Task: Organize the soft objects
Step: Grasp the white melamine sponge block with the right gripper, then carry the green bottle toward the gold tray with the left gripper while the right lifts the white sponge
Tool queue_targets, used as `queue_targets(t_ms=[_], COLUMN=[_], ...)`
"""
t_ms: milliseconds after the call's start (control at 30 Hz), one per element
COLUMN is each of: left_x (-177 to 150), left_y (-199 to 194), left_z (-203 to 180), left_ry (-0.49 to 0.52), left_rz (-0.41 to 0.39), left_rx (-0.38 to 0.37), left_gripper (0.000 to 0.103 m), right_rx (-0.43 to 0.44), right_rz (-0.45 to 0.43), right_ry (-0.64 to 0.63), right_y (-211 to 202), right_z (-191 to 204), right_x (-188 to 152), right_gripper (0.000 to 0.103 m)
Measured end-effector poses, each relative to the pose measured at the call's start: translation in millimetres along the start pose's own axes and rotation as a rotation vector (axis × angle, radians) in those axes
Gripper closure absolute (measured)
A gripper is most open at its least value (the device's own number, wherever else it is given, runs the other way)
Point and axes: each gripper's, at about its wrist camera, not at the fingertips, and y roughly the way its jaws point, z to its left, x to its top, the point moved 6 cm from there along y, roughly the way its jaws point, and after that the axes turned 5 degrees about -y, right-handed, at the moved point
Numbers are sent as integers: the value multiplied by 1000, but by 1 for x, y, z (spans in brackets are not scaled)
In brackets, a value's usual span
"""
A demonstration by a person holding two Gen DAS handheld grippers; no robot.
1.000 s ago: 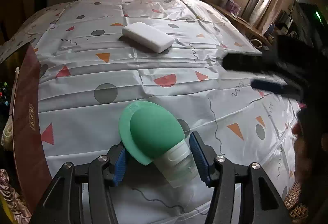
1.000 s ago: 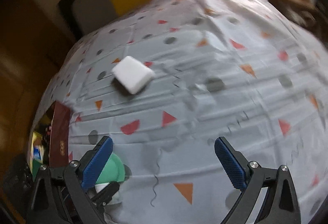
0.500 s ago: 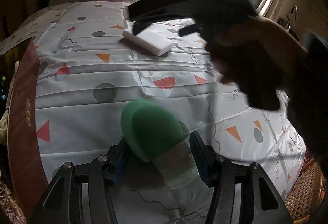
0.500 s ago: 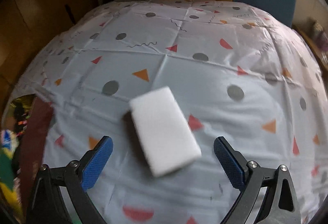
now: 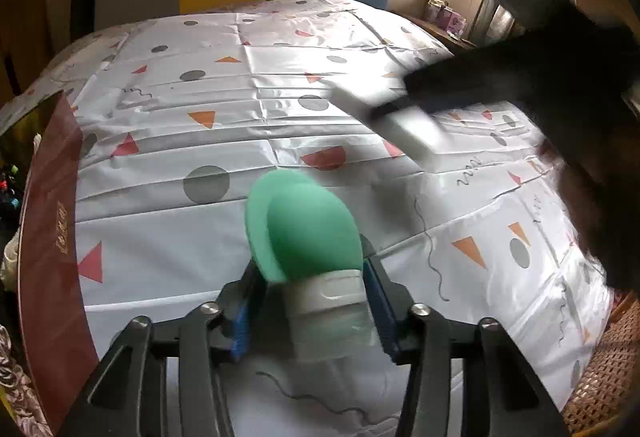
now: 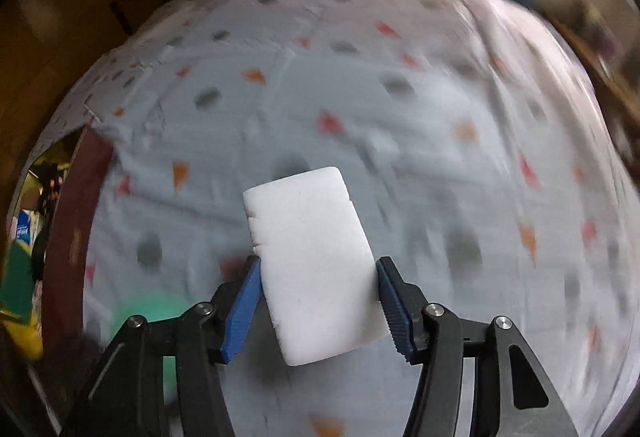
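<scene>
The right hand-held gripper (image 6: pixel 318 303) pinched the white sponge block (image 6: pixel 312 261) across its width above the patterned desk (image 5: pixel 168 221), light and squashy by the look, while the left hand-held gripper (image 5: pixel 310 311) clamped the green silicone bottle (image 5: pixel 312 237) by its stiffer neck.

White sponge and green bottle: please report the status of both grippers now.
Right gripper shut on white sponge, held above the tablecloth. Left gripper shut on green squeeze bottle. Nothing in the way.
</scene>
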Motion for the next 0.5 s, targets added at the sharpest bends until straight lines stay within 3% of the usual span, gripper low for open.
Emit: queue_targets(t_ms=[133,200,333,500], left_x=[-1,-2,1,-5], left_y=[1,0,-3,-6], left_z=[-2,-4,5,0], left_ry=[44,73,-6,38], left_rz=[-15,-17,19,50], left_rx=[17,24,-48,-70], left_gripper=[60,62,62,57], right_rx=[-44,-78,-91,-83], right_rz=[56,-5,-35,-38], right_ry=[46,24,32,24], right_y=[7,3,9,11], right_z=[-6,-3,-3,-3], right_x=[-52,-57,-58,-55], right_gripper=[44,44,42,42])
